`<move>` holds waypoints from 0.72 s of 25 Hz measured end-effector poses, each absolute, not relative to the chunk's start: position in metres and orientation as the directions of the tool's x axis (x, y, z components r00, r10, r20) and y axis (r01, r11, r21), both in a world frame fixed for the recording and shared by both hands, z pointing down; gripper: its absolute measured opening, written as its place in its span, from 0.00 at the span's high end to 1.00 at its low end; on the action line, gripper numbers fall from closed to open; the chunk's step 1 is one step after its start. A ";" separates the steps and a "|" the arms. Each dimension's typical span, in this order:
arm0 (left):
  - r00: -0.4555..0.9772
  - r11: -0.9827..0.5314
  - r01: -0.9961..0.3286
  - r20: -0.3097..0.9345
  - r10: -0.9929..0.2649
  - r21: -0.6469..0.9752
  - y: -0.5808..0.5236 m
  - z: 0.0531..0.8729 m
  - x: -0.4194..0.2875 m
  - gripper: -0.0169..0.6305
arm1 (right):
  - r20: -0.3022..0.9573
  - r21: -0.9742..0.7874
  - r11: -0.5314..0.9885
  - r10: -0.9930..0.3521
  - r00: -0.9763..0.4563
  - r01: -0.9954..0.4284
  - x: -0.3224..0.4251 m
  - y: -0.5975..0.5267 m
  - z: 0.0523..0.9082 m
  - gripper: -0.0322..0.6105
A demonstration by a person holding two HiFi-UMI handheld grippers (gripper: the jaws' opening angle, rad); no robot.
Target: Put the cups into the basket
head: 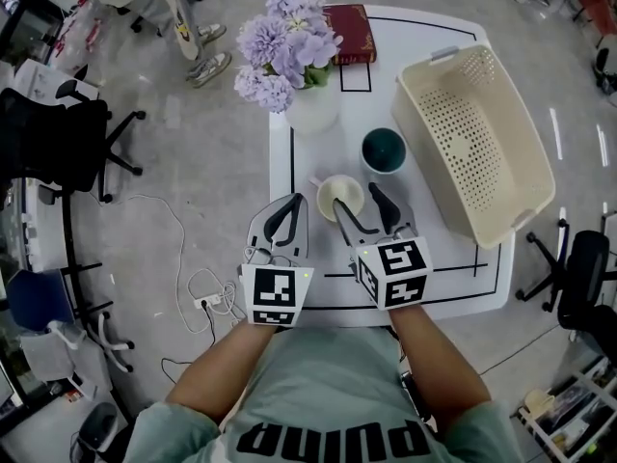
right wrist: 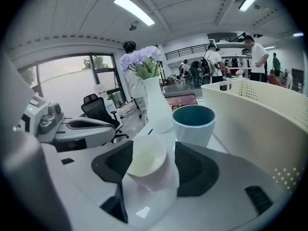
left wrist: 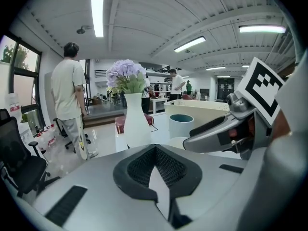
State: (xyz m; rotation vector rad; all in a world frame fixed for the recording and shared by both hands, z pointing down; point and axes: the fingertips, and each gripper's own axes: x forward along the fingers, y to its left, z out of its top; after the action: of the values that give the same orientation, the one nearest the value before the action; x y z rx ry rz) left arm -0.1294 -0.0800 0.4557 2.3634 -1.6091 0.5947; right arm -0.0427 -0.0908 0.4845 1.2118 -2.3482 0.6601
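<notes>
At the near edge of the white rectangular table with black line markings (head: pixel 434 278), both hand-held grippers point away from the person. Left gripper (head: pixel 292 201): jaws together at the tips, nothing between them; it sits over the table's left edge, just beside the right one. Right gripper (head: pixel 357 199): jaws apart, with the small cream ceramic cup (head: pixel 339 196) upright on the table between them. In the right gripper view the cream cup (right wrist: pixel 147 162) stands nearer the left pad, with a visible gap to the right pad, so neither pad clamps it. Just beyond it, near but apart, stands the white cup with dark teal interior (head: pixel 384 150), also upright on the table; it shows behind the cream cup in the right gripper view (right wrist: pixel 193 121) and past the right gripper's arm in the left gripper view (left wrist: pixel 181 124). Left of and beyond the teal cup: a white ceramic vase (head: pixel 313 109) holding pale purple hydrangea flowers (head: pixel 287 46). Right of both cups: the cream perforated plastic laundry basket (head: pixel 501 114), set at an angle over the table's right side, holding no cup. At the far table edge, behind the flowers, lies a dark red hardback book (head: pixel 349 35). On the grey floor to the left: a black office chair (head: pixel 58 143) and a white cable (head: pixel 207 297).
</notes>
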 end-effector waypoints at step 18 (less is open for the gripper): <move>0.323 -0.383 -0.923 0.467 -0.823 -0.036 -0.086 0.465 -0.131 0.96 | 0.568 -0.046 0.717 -0.554 -0.608 -0.696 -0.073 -0.081 0.516 0.35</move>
State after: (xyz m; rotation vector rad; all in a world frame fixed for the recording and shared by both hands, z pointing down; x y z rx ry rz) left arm -0.1309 -0.0865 0.4650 2.3523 -1.5866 0.6133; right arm -0.0732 -0.0807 0.5156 0.9507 -2.3928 0.3574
